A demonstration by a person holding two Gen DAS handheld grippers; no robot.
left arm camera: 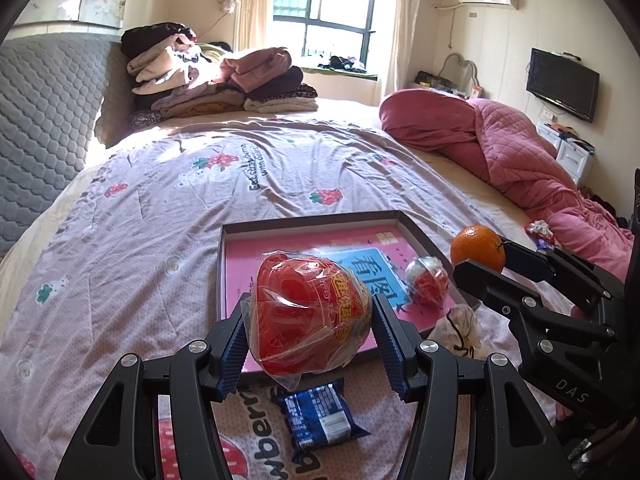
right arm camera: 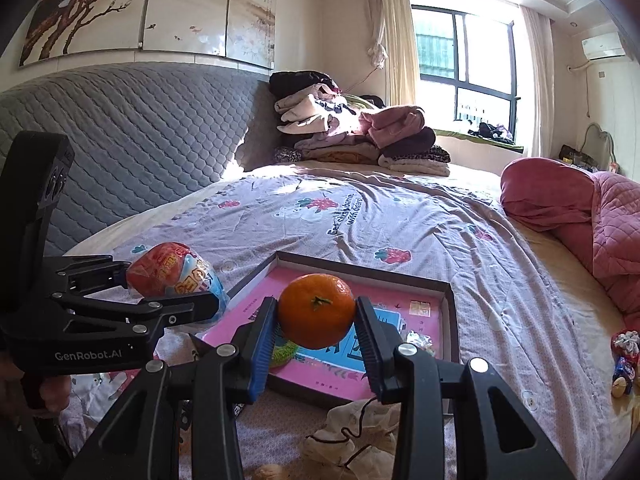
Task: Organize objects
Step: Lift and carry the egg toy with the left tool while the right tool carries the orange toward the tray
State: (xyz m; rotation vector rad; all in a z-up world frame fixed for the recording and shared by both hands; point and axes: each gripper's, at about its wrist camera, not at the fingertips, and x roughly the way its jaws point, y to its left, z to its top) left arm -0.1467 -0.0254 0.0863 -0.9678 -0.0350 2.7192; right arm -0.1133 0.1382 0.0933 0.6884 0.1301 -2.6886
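My left gripper (left arm camera: 310, 328) is shut on a red snack ball wrapped in clear plastic (left arm camera: 312, 312) and holds it above the near edge of a shallow box lid with a pink sheet inside (left arm camera: 248, 256). My right gripper (right arm camera: 316, 322) is shut on an orange (right arm camera: 316, 310) and holds it over the same box (right arm camera: 432, 320). Each gripper shows in the other's view: the right one (left arm camera: 480, 258) with the orange (left arm camera: 476, 246), the left one (right arm camera: 176, 280) with the wrapped ball (right arm camera: 168, 268). A small wrapped candy (left arm camera: 428, 280) lies in the box.
A blue snack packet (left arm camera: 320, 420) lies on the bedspread below my left gripper. A small cloth pouch with a black cord (right arm camera: 352, 436) lies at the box's near edge. Wrapped candies (right arm camera: 624, 356) lie to the right. A pink quilt (left arm camera: 520, 152) and folded clothes (left arm camera: 216, 80) lie farther back.
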